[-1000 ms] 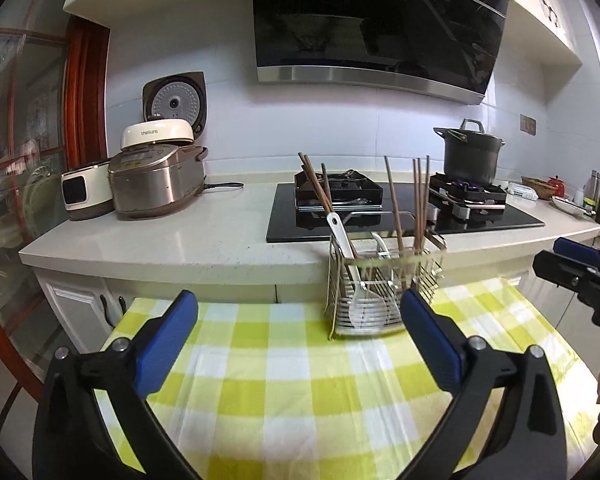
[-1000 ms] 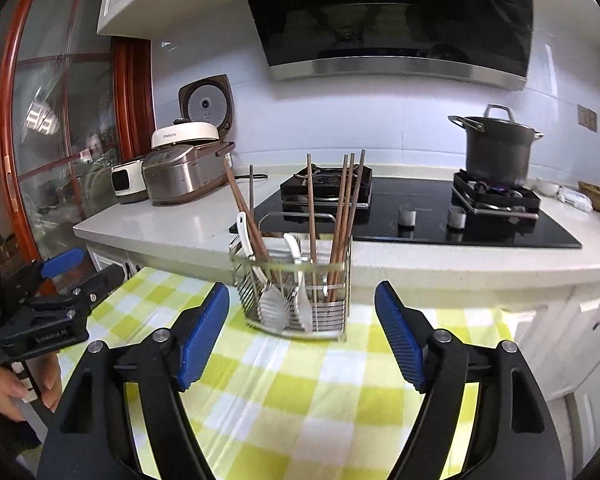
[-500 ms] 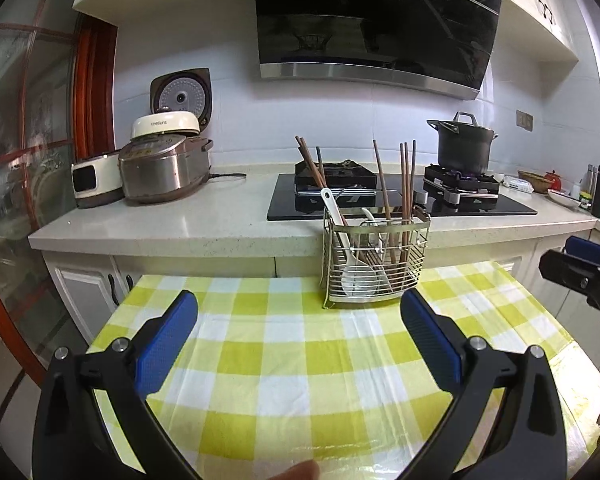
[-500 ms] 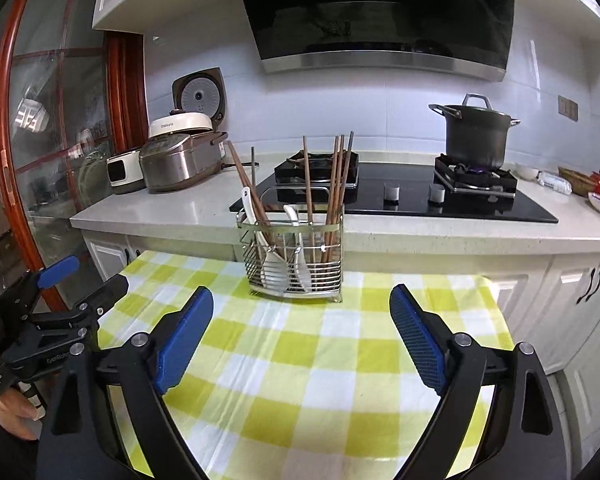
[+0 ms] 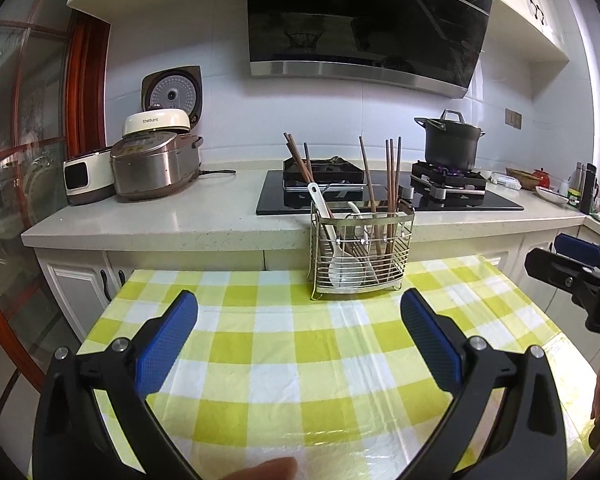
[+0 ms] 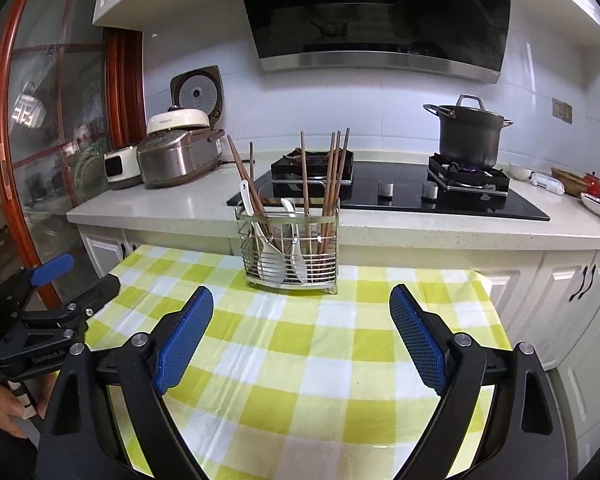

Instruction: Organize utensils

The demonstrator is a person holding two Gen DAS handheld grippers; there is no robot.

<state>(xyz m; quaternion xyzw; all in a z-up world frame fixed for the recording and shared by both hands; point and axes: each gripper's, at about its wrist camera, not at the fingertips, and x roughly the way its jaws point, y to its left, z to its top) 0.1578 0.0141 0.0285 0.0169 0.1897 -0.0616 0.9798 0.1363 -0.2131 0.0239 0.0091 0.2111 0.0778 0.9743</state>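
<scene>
A wire utensil holder [image 5: 360,256] [image 6: 290,252] stands at the far edge of the yellow-and-white checked tablecloth [image 5: 284,344] [image 6: 300,352]. In it stand brown chopsticks [image 5: 388,184] [image 6: 332,184] and white spoons [image 5: 340,268] [image 6: 270,264]. My left gripper [image 5: 299,304] hangs open over the cloth, well short of the holder, with nothing between its blue pads. My right gripper [image 6: 301,296] is likewise open and empty, facing the holder from nearer the right. Each gripper shows at the edge of the other's view: the right gripper [image 5: 572,256], the left gripper [image 6: 52,304].
Behind the table runs a white counter [image 5: 160,220] with rice cookers [image 5: 156,168], a black hob [image 6: 400,196] and a dark pot [image 6: 468,132]. White cabinets [image 6: 572,292] stand below. A hand [image 6: 4,412] holds the left gripper; a fingertip [image 5: 268,468] shows at the bottom.
Both grippers have drawn back from the holder, which now looks smaller with more cloth in front. The right jaws stand a little wider. A fingertip has entered the left view's bottom edge.
</scene>
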